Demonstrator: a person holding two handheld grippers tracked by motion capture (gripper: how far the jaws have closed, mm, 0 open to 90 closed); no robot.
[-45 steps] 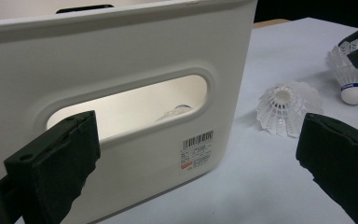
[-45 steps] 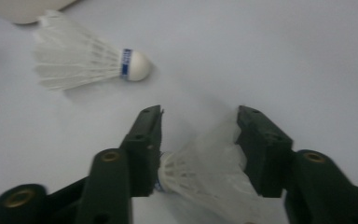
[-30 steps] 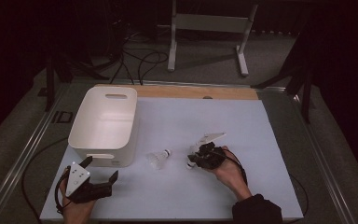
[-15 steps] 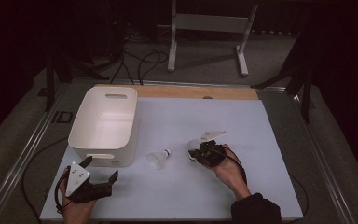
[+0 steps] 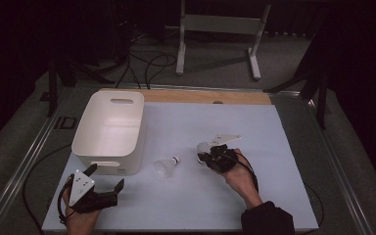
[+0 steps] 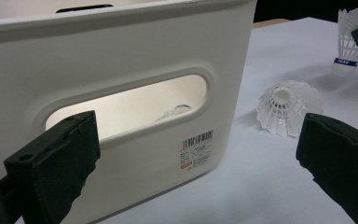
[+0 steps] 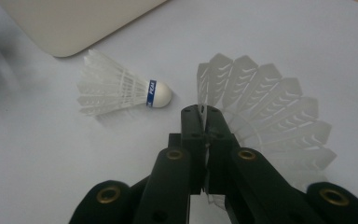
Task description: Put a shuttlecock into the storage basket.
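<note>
A white shuttlecock (image 5: 165,166) lies on its side on the white table top, just right of the white bin (image 5: 108,129). My right gripper (image 5: 208,155) is shut on the feather skirt of a second shuttlecock (image 5: 203,148), right of the lying one. In the right gripper view the shut jaws pinch that skirt (image 7: 270,116), and the lying shuttlecock (image 7: 116,95) is ahead to the left. My left gripper (image 5: 105,178) stands open at the bin's near wall. Its view shows the bin's handle slot (image 6: 121,107) and the lying shuttlecock (image 6: 286,107) between the jaws.
Through the handle slot another shuttlecock (image 6: 175,112) shows inside the bin. The held shuttlecock (image 6: 352,37) is at the top right of the left gripper view. A wooden strip (image 5: 205,96) runs along the table's far edge. A metal stand (image 5: 215,29) is behind it.
My right gripper has lifted its shuttlecock slightly off the table. The left gripper and the lying shuttlecock have not moved.
</note>
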